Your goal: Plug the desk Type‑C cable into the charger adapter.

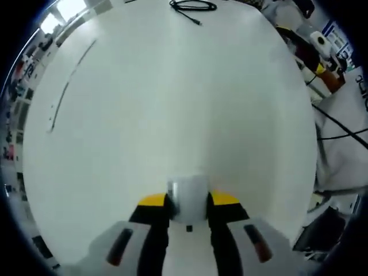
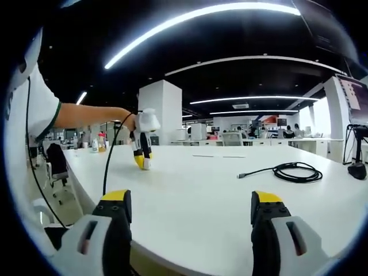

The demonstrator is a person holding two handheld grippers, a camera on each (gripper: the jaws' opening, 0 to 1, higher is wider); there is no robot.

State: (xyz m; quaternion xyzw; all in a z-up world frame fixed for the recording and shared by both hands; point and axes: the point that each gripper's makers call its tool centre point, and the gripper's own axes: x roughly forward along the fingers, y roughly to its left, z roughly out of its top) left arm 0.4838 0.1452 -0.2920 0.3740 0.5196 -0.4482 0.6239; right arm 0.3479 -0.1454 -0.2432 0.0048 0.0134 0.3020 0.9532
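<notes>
1. Lying coiled on the white table (image 2: 190, 190), black Type-C cable (image 2: 290, 171), loose plug end pointing toward the middle of the table; in the left gripper view, sitting at the far edge of the table as a small black loop (image 1: 192, 7).
2. Sitting clamped between the yellow-tipped jaws of the left gripper (image 1: 188, 202), white charger adapter (image 1: 187, 198), close above the tabletop; well apart from the cable.
3. Showing again in the right gripper view, the left gripper (image 2: 142, 158) pointing down at the table, tip touching or nearly touching the surface, held by a bare arm (image 2: 86, 115) reaching in from the left.
4. Hovering at the near table edge, right gripper (image 2: 192, 210), jaws standing wide apart, gripping nothing.
5. Stretching behind, a large office with long ceiling light strips (image 2: 195, 17), a white pillar (image 2: 164, 112) and further desks.
</notes>
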